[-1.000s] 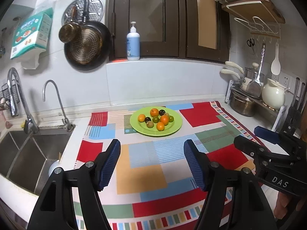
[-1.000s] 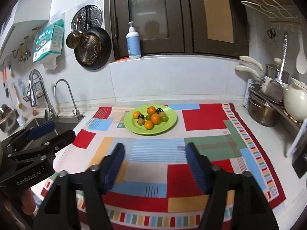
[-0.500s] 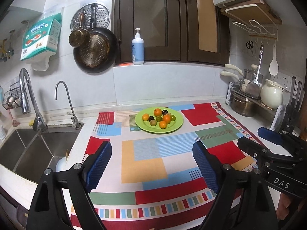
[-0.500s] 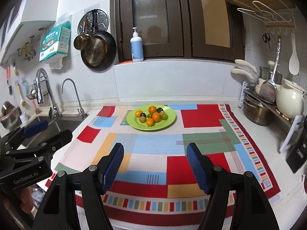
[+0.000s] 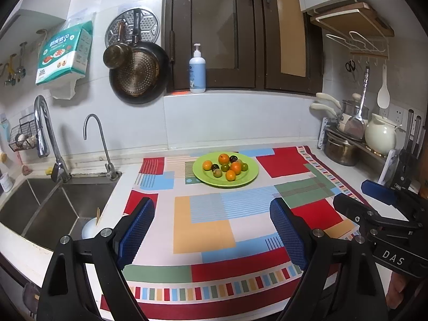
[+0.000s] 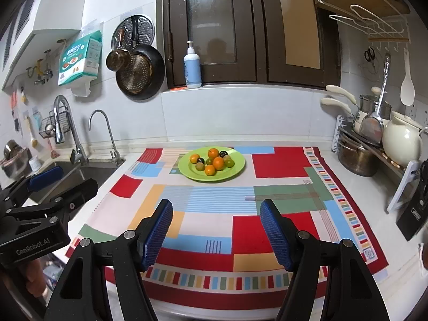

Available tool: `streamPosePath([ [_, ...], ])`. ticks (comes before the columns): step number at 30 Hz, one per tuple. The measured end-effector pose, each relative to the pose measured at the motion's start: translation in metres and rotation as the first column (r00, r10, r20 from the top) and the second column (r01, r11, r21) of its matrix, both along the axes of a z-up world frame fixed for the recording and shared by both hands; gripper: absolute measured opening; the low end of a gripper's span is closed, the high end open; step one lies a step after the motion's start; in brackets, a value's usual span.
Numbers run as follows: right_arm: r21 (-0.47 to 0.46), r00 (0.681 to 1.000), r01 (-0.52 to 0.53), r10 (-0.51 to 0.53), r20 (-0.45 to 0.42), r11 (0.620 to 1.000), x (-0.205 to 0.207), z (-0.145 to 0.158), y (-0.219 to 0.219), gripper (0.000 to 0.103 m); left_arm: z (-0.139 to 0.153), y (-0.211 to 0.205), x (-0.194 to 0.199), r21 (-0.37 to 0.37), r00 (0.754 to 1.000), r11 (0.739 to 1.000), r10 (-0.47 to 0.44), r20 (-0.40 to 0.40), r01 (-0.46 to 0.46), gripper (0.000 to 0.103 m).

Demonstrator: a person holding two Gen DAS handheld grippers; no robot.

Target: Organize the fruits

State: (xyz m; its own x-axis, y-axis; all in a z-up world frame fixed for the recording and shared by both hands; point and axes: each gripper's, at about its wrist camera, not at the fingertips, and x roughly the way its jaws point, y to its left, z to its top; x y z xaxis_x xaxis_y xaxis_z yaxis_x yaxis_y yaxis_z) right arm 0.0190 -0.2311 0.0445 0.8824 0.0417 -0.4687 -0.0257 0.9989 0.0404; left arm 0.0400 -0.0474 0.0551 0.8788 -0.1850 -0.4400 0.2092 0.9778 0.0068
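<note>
Bench (image 5: pixel 125 176) carries a patchwork cloth (image 5: pixel 203 230); near the cloth's far edge stands a green plate (image 5: pixel 250 179) of small fruits (image 5: pixel 230 175). Left tool (image 5: pixel 211 231) and right tool (image 6: pixel 215 230) hover over the cloth's near half, both spread wide, empty.

Orange fruits (image 6: pixel 213 153), green plate (image 6: pixel 235 171)

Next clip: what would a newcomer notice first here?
The patchwork cloth covering the counter, with a green plate of small orange, green and dark fruits at its far edge. Then both open, empty tongs, left and right, over the near edge.
</note>
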Motion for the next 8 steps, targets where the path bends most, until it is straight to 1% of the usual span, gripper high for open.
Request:
streamPosePath([
  [8, 0.003, 1.000, -0.003, 0.003, -0.011, 1.000, 0.0026, -0.0004, 0.0018, 0.069, -0.0009, 0.0016, 0.0003, -0.005, 1.000, 1.000, 0.004, 0.003, -0.004, 0.088],
])
